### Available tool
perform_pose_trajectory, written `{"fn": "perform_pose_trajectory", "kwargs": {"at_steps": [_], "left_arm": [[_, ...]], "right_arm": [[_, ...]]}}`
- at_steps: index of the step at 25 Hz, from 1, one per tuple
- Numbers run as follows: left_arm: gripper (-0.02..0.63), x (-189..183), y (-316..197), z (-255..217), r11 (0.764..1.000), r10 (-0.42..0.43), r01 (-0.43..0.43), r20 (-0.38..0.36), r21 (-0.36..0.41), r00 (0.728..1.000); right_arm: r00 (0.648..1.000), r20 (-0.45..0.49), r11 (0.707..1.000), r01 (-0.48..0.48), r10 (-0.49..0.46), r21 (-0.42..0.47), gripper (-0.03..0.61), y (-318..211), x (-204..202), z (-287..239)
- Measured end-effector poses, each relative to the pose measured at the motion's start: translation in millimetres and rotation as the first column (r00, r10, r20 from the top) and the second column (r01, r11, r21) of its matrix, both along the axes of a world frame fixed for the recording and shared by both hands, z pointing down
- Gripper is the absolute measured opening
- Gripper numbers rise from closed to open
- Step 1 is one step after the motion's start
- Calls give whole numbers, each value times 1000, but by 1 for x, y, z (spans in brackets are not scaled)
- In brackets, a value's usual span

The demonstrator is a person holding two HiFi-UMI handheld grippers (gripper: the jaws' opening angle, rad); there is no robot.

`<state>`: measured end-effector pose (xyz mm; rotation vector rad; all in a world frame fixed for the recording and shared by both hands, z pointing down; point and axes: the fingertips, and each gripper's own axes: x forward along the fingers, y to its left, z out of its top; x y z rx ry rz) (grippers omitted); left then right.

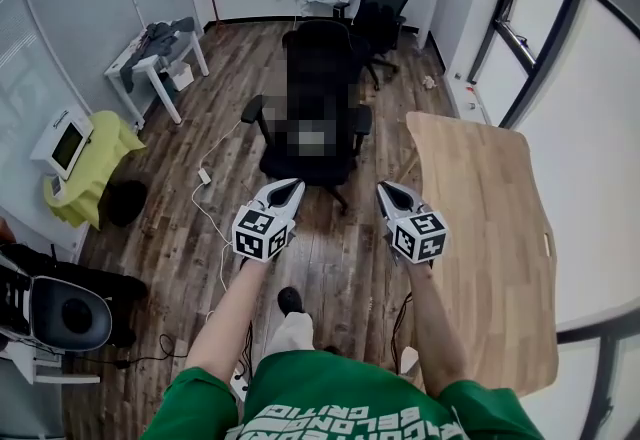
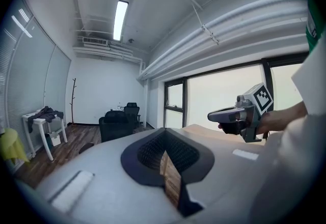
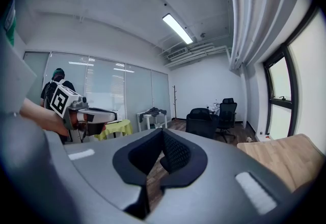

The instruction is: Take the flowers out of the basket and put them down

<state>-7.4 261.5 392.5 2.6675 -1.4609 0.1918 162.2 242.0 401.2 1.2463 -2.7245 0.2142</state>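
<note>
While neither the flowers nor the basket fall inside any of the three views, both tools are held out level in front of the person above the floor. The left hand-held gripper [image 1: 293, 185] is clenched on nothing: its own view shows the two dark ribbed pads meeting at the tip, with only a sliver of wood planks visible through the notch behind them. The right hand-held gripper [image 1: 385, 188] is clenched and empty in the same way, its pads pressed together. Each carries its marker cube, the left one [image 1: 262, 234] and the right one [image 1: 420, 236], just ahead of the bare forearms, and the two tools are side by side but apart. Just to the right of the right tool lies a pale wooden tabletop [image 1: 490, 228], its near surface bare, beside a large window [image 1: 520, 38]. Below and ahead spreads the dark plank floor [image 1: 180, 228], crossed by a white cable and a power strip [image 1: 204, 175]. A black office chair [image 1: 320, 58] stands straight ahead, a second one [image 1: 382, 3] behind it near the far wall. Off to the left are a white side table [image 1: 150, 68] with clothing heaped on it and a stand draped in yellow-green cloth [image 1: 95, 163]. The person's green shirt [image 1: 340, 403] fills the bottom edge.
</note>
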Motion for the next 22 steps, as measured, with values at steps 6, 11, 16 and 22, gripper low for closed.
{"fn": "perform_pose_trajectory", "kwargs": {"at_steps": [6,11,16,22], "left_arm": [[20,-10,-56,0,1000,27,-27,-7,-4,1000],[20,-26,-108,2,998,55,-55,-15,-14,998],[20,-54,-159,0,997,82,-82,-21,-13,996],[20,-92,-207,9,996,85,-86,-41,-30,996]], "right_arm": [[1000,3,999,-30,30,-13,6,-51,-11,0],[998,19,998,-56,56,-24,6,-102,-35,-4],[998,10,997,-68,68,-27,6,-148,-69,-6],[997,-9,996,-78,77,-47,6,-191,-107,1]]}}
